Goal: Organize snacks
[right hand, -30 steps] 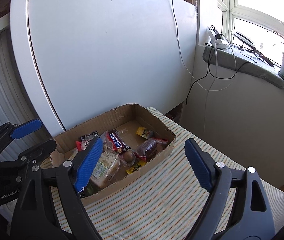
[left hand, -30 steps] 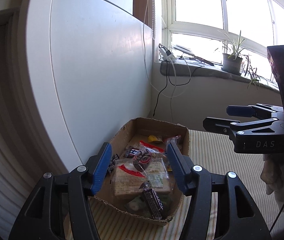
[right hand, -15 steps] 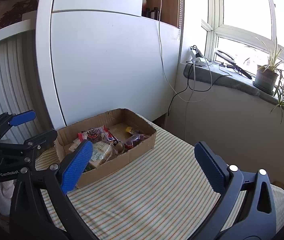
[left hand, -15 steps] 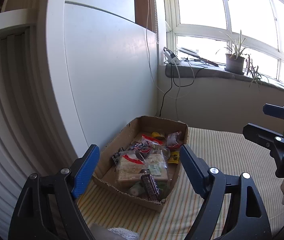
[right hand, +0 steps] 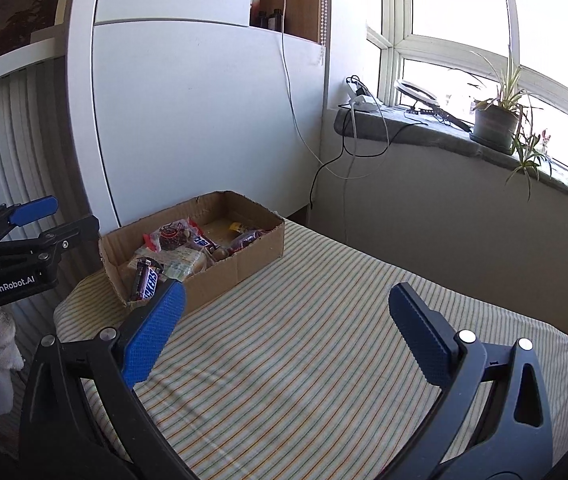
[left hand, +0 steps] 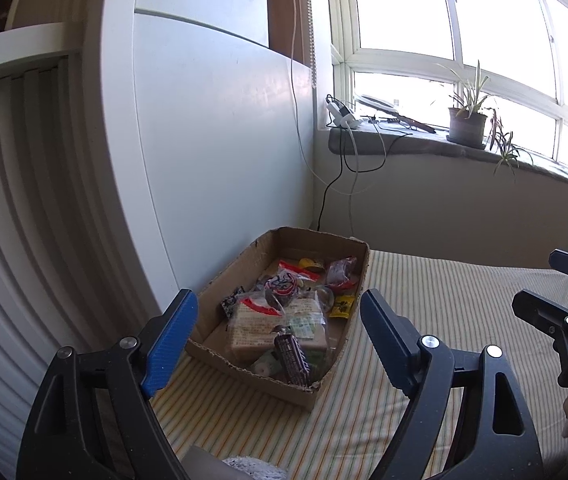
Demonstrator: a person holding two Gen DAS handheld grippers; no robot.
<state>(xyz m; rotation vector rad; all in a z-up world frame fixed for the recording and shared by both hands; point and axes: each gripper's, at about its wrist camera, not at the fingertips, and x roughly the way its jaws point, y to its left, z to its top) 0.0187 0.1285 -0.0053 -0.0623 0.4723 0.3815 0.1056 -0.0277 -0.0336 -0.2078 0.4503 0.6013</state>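
All snacks in view sit inside the cardboard box [right hand: 239, 264], none loose on the striped tablecloth [right hand: 324, 340]. Box lies at about 10 o'clock of the cloth in the right wrist view, close to the white cabinet panel [right hand: 203, 120].

Contents, big to small: wrapped cracker pack [left hand: 271, 328] in the middle; Snickers bar [right hand: 145, 280] propped at the near end; red-topped clear bag [left hand: 279, 284]; dark red packet [left hand: 340, 274] at the far right corner; small yellow packet [left hand: 342, 306] by the right wall. They lie jumbled, overlapping.

Left gripper [left hand: 273, 344]: jaws spread wide, nothing between the pads, short of the box. Right gripper [right hand: 284, 328]: spread wide, empty, over bare cloth.

Judgement: gathering looks done; only tidying inside the box may remain.
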